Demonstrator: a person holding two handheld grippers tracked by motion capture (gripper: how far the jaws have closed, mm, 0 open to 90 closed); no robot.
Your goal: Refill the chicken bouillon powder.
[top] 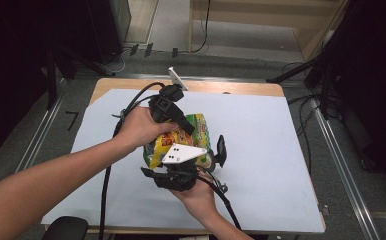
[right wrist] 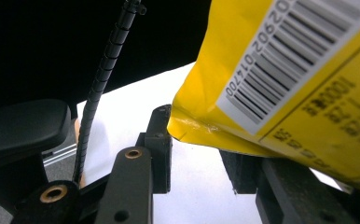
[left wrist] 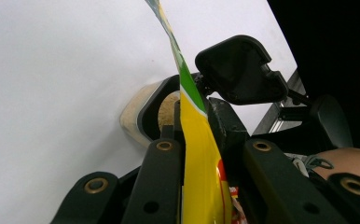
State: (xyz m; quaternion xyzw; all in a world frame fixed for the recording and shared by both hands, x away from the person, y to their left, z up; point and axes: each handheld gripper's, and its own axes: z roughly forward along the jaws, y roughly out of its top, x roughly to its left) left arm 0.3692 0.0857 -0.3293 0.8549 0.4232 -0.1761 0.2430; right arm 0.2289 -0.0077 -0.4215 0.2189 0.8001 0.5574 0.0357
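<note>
So the yellow snack bag (top: 191, 134) is up off the white sheet (top: 261, 150), mid-table, held between both grippers. The left gripper (left wrist: 193, 135) is pinched tight on its edge. The right gripper (right wrist: 194, 154) has its jaws apart under the bag's corner; can't tell if it's really gripping. Looks like it's still unopened.

Yellow packet (left wrist: 199, 154) between clamped jaws
</note>
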